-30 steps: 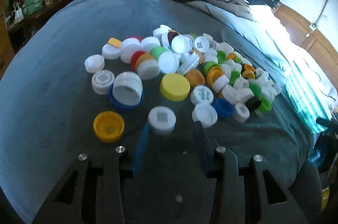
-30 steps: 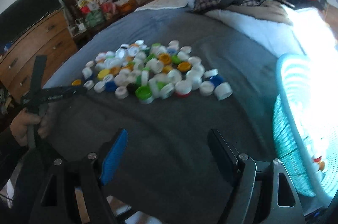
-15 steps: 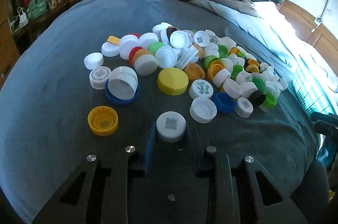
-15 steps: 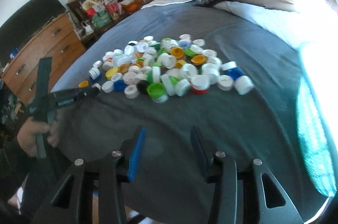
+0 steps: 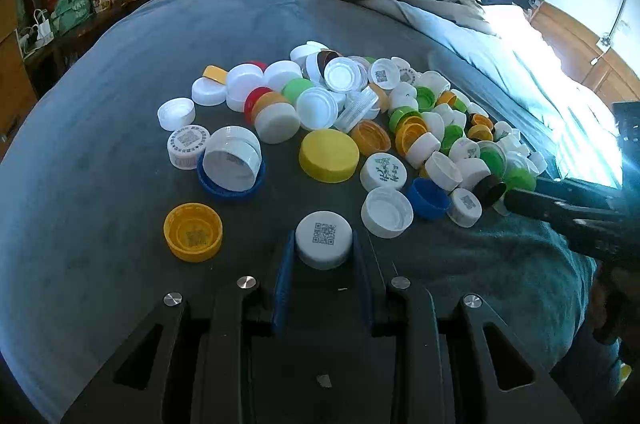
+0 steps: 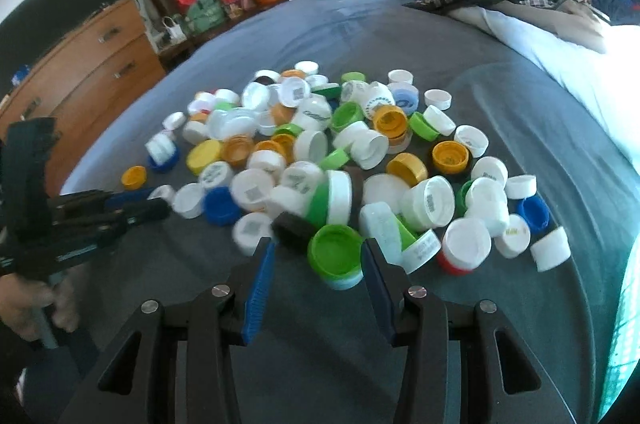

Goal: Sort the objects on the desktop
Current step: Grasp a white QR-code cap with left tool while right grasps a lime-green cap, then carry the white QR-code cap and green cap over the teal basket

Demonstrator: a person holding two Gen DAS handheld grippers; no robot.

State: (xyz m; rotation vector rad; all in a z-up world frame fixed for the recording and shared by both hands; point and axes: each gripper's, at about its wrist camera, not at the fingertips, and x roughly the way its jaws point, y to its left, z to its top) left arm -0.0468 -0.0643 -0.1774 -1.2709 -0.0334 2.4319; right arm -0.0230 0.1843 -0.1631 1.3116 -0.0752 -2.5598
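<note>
Dozens of bottle caps heaped mid-bed on the grey blanket. My left gripper is clamped on a white QR-code cap at the pile's near edge; only this view shows that grip. My right gripper has just been closing, its jaws now narrowed around a green cap lying open side up at the near edge, pads not clearly pressing. Bare blanket lies near and far of the heap. A teal mesh basket shows at right; contents unreadable.
</note>
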